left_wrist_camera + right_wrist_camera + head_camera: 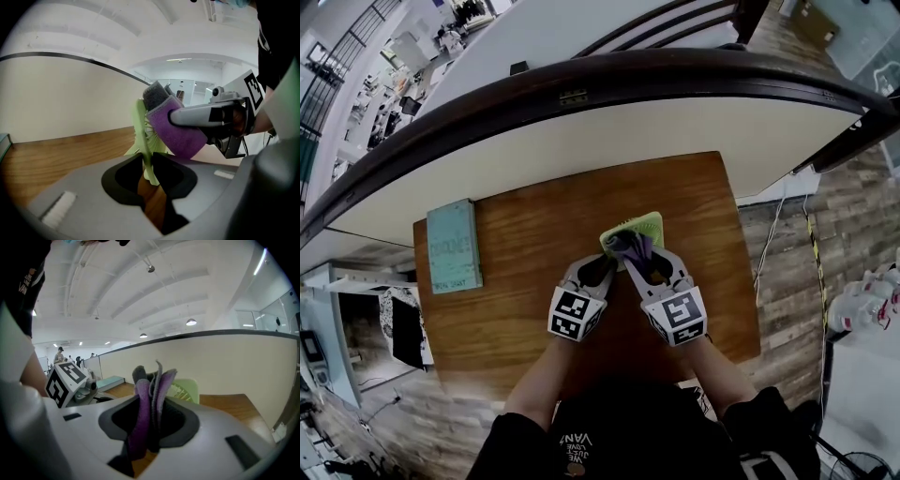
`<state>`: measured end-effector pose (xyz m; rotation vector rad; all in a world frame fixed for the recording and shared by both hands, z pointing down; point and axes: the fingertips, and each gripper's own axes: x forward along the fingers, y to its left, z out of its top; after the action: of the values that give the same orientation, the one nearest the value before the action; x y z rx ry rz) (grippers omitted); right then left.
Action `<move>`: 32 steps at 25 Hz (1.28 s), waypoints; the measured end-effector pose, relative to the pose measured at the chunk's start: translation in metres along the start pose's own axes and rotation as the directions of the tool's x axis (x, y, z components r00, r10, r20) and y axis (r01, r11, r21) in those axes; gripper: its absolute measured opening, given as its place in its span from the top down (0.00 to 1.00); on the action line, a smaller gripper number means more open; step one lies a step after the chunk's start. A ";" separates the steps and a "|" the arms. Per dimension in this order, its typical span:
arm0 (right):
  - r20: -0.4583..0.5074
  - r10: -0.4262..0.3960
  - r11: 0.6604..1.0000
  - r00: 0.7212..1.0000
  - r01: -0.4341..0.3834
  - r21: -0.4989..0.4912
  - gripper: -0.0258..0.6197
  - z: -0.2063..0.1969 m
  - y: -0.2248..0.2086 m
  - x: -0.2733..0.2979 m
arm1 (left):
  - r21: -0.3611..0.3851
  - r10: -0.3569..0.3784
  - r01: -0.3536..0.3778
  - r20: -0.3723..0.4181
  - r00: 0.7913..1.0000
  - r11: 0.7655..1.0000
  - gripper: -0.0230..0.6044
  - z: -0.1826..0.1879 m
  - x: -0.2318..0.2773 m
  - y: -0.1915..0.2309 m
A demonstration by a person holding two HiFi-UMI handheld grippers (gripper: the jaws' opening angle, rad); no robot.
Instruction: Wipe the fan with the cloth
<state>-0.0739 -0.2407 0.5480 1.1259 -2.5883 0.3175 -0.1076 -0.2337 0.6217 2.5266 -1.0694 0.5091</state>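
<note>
Room: an open hall with a white ceiling and strip lights; wood-look plank floor lies beside the table.
Surface: a brown wooden table stands against a curved white partition with a dark rim.
Teal book: it lies flat near the table's left edge, well apart from both grippers.
Fan: a small pale green fan stands upright near the middle of the table, just ahead of the two grippers.
Left gripper: its jaws are closed on the thin green edge of the fan's frame, which rises straight out from between them; the pads press it from both sides.
Cloth: a purple and grey cloth is folded into a bunch, its free end sticking up above the jaws.
Right gripper: it pinches the cloth tightly between both jaws, with the folds filling the gap.
Contact: in the left gripper view the purple cloth lies against the fan's grille, on the side facing the right gripper.
Person: dark sleeves and forearms reach in from the bottom of the head view, one hand behind each gripper.
</note>
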 end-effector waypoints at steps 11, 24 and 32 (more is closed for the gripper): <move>-0.021 -0.218 0.973 0.976 0.219 0.070 0.78 -0.013 -0.088 -0.026 | -0.024 0.002 -0.001 0.006 1.000 1.000 0.84 0.001 0.003 0.002; 0.011 -0.074 0.993 0.997 0.073 0.090 0.78 -0.016 -0.026 -0.038 | -0.050 0.028 -0.028 0.002 1.000 0.998 0.79 -0.002 -0.002 -0.001; -0.035 0.093 0.995 0.995 -0.092 0.030 0.78 -0.032 0.029 -0.008 | -0.025 0.041 -0.042 -0.016 0.999 0.999 0.79 -0.009 -0.012 -0.002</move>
<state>-0.0843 -0.2054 0.5721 1.0018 -2.6168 0.3934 -0.1162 -0.2212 0.6234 2.4793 -1.1178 0.5219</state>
